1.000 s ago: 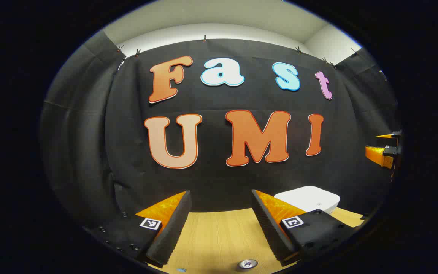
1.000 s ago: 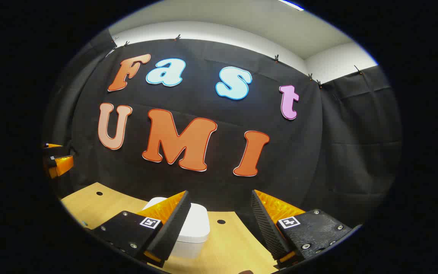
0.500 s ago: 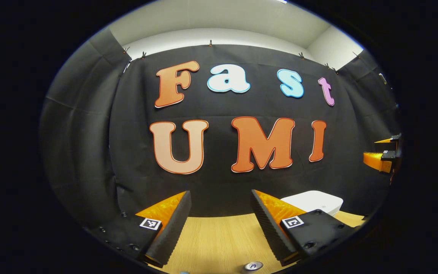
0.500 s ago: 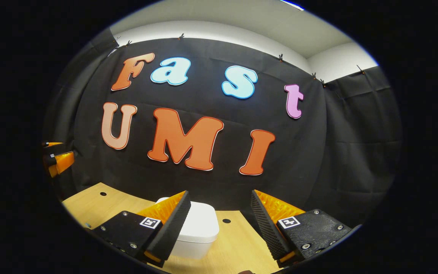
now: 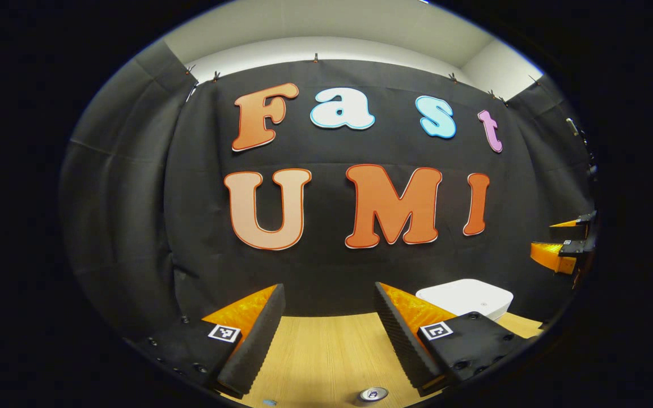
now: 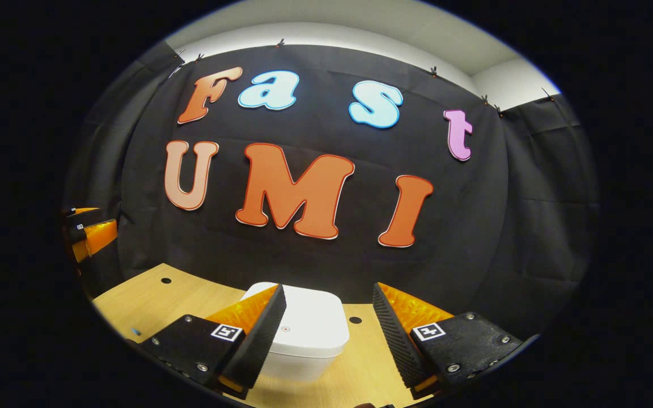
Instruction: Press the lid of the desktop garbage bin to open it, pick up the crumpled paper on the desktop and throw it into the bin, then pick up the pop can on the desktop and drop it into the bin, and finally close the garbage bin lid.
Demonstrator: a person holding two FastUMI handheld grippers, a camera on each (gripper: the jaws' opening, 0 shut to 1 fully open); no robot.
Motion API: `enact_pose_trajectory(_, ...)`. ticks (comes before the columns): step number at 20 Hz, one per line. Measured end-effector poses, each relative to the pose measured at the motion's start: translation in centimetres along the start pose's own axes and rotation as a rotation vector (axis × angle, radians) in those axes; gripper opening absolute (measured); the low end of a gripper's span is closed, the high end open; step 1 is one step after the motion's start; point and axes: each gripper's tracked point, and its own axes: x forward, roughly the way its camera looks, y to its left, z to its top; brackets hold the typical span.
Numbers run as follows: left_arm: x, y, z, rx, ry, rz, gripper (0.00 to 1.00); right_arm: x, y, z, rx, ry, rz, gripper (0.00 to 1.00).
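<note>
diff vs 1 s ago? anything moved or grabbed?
The right gripper has swung toward the bin: in the right gripper view the bin has slid from behind its own left finger toward the gap between the fingers. Nothing was gripped or released. Both grippers stay open, the bin lid stays shut, and the pop can stays on the desk.

Pop can (image 5: 373,394) cut off at the bottom edge — top alone visible, bin (image 6: 304,334) partly behind a claw finger (image 6: 258,334)

White bin (image 6: 304,334), lid shut; can (image 5: 373,394) upright.
</note>
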Motion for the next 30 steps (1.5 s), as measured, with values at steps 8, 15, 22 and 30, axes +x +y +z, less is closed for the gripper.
enact_pose_trajectory(8,-0.5,2.2,-0.8,-0.009,0.019,0.070,1.00,3.0,3.5,-2.3,0.019,0.082,0.139,0.55)
enact_pose_trajectory(15,-1.3,4.6,-1.4,0.000,0.034,0.157,0.99,6.2,4.3,-5.4,0.086,0.193,0.154,0.07)
enact_pose_trajectory(22,-2.7,7.1,-2.7,-0.017,0.070,0.238,0.99,7.3,6.0,-9.4,0.090,0.300,0.209,0.02)
enact_pose_trajectory(30,-3.6,7.3,-3.9,-0.012,0.100,0.253,0.99,7.3,7.0,-12.0,0.117,0.378,0.247,0.02)
